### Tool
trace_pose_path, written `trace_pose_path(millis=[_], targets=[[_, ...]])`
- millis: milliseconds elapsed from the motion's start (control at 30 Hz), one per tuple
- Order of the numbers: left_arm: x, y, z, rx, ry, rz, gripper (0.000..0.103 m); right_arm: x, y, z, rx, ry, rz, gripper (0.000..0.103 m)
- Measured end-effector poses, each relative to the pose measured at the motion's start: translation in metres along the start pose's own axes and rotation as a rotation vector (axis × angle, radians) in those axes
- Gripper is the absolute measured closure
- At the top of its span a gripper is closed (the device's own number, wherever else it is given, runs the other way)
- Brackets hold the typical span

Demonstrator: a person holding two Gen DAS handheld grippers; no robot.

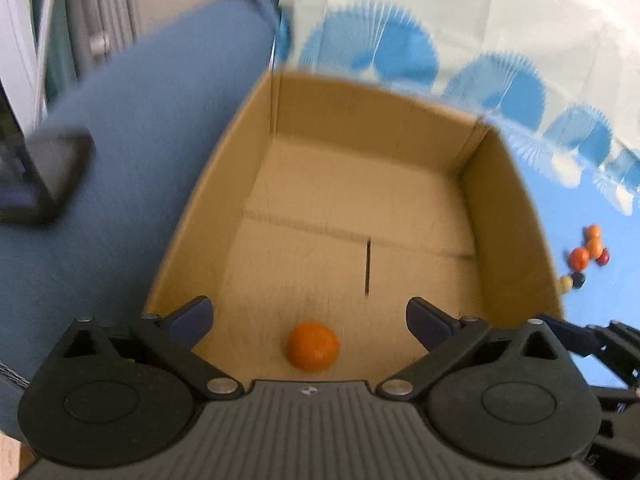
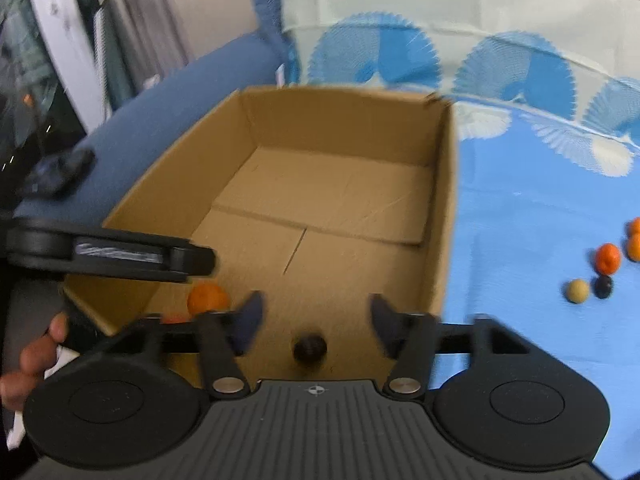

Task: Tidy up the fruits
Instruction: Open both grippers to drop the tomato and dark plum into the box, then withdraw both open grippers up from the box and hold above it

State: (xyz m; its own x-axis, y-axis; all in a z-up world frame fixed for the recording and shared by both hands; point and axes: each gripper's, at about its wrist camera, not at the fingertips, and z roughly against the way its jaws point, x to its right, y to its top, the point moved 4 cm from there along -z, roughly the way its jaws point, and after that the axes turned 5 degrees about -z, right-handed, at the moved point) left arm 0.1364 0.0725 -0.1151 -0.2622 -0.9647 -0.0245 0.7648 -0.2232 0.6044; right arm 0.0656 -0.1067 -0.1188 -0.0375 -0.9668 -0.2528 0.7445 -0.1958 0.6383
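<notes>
From the left wrist view, the left gripper [image 1: 308, 318] hangs over the cardboard box [image 1: 508, 216] with its jaws spread wide and nothing between them; an orange fruit [image 1: 313, 346] lies on the box floor just below, near the closest wall. Being round, it could roll across the bare floor if the box is nudged. Beyond the box's right wall, a small cluster of fruits [image 1: 586, 256] waits on the blue cloth [image 1: 600, 208], well apart from either tool. From the right wrist view, the right gripper [image 2: 316, 320] is likewise released over the same box, a dark round fruit [image 2: 310, 349] lying loose beneath its parted fingers. The left tool's arm crosses the box's near left corner close by, so the likeliest mishap is the two tools knocking together. On the cloth, a tan fruit [image 2: 578, 290] and its neighbours could scatter if clipped carelessly.
</notes>
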Motion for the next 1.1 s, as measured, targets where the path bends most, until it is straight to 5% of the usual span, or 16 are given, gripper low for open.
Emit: trace_pose_path(millis=[333, 667, 800, 1100], targets=[[0.005, -0.029, 0.084, 0.032, 0.007, 0.016, 0.000, -0.015, -0.013, 0.074, 0.005, 0.069, 0.011, 0.008], [0.005, -0.067, 0.156, 0.058, 0.030, 0.069, 0.000, -0.035, -0.036, 0.148, 0.094, 0.078, 0.030, 0.002], [0.003, -0.076, 0.188, 0.124, 0.055, 0.103, 0.000, -0.035, -0.038, 0.175, 0.149, 0.080, 0.021, 0.001], [0.034, -0.100, 0.226, 0.172, 0.048, 0.044, 0.000, -0.026, -0.061, 0.226, 0.253, 0.015, 0.005, 0.001]])
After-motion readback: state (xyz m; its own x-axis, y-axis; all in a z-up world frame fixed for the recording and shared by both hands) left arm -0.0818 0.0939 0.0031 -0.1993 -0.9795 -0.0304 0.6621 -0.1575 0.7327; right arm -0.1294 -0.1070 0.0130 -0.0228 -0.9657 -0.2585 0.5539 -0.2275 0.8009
